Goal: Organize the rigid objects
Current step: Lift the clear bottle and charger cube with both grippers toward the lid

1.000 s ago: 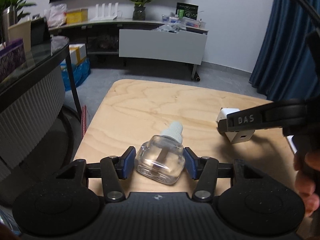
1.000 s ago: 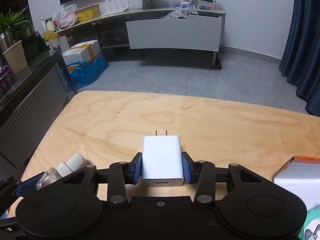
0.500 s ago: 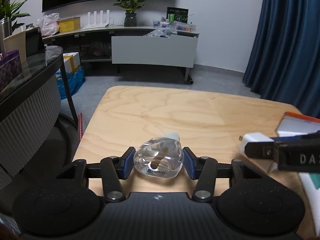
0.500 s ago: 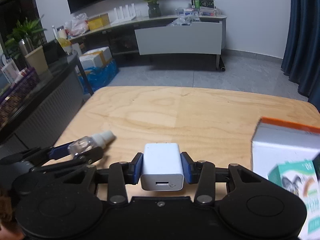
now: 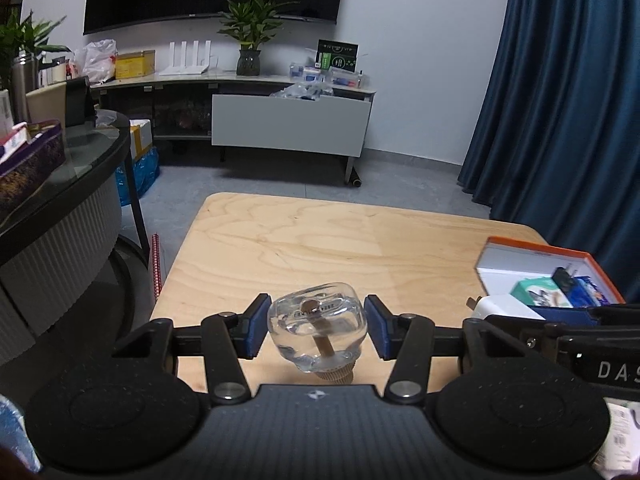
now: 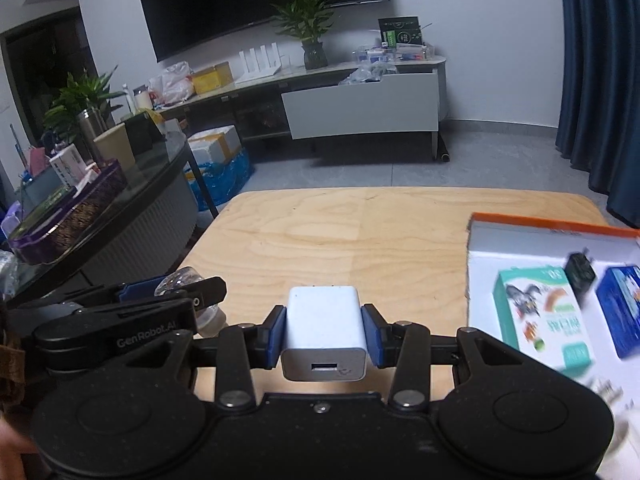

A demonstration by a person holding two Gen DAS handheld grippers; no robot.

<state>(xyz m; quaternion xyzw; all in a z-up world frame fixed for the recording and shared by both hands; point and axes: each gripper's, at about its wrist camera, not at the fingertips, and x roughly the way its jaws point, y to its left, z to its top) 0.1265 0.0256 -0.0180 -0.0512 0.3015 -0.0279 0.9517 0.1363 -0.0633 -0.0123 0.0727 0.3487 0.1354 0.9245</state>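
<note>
One wooden table (image 5: 304,240) fills the foreground in both wrist views, and on its right side sits one open white box with an orange rim (image 6: 520,240). Inside that box lie three things: one teal-and-white carton (image 6: 540,320), one blue carton (image 6: 620,308) just beside it, and one small black plug adapter (image 6: 580,272) between them toward the far wall, all smeared by motion blur. Two grippers are in view, side by side above the near edge of the table. The right gripper (image 6: 324,336) is clenched on one white USB charger (image 6: 323,328), its blue pads pressed against both side faces, the USB port facing the camera and the prongs pointing away; the charger hangs above the wood just left of the box. The left gripper (image 5: 316,326) has its jaws parted only as far as the one small clear glass bottle (image 5: 318,324) demands, grasping it by both sides, tipped with its base away and its threaded neck toward the camera, above the table's near left part.
</note>
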